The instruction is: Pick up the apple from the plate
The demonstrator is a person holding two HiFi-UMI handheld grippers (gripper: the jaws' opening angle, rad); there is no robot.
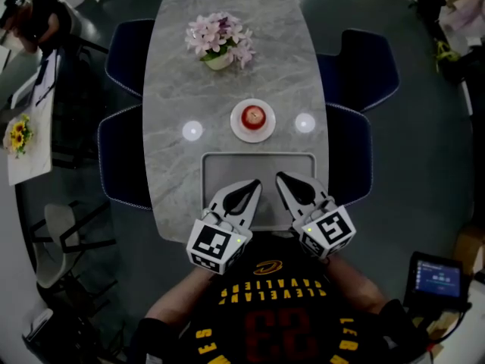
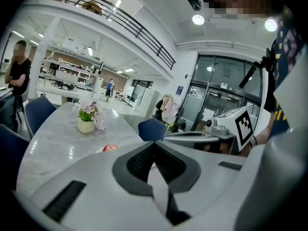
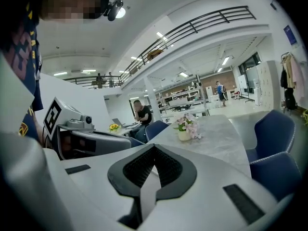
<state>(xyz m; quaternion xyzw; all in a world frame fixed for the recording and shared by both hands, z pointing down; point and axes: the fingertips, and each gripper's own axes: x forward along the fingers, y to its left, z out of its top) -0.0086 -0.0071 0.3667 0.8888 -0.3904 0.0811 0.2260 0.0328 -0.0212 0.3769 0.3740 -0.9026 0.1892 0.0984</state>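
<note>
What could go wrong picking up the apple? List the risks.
The left hand-held gripper and right hand-held gripper both have jaws together; reaching in unopened could knock the apple off its plate. The round apple may roll when pinched. Overshooting could hit the flower pot behind.

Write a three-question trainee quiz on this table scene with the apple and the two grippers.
1. True or false: the red apple sits on the round white plate on the grey marble table.
2. What stands beyond the plate, farther from the person? A) a white pot of pink flowers B) a glass bottle C) a stack of books
3. Fill in: the fingers of the left gripper and of the right gripper are both ____ (open or shut), with nothing held.

Key: 1 true; 2 A; 3 shut.
</note>
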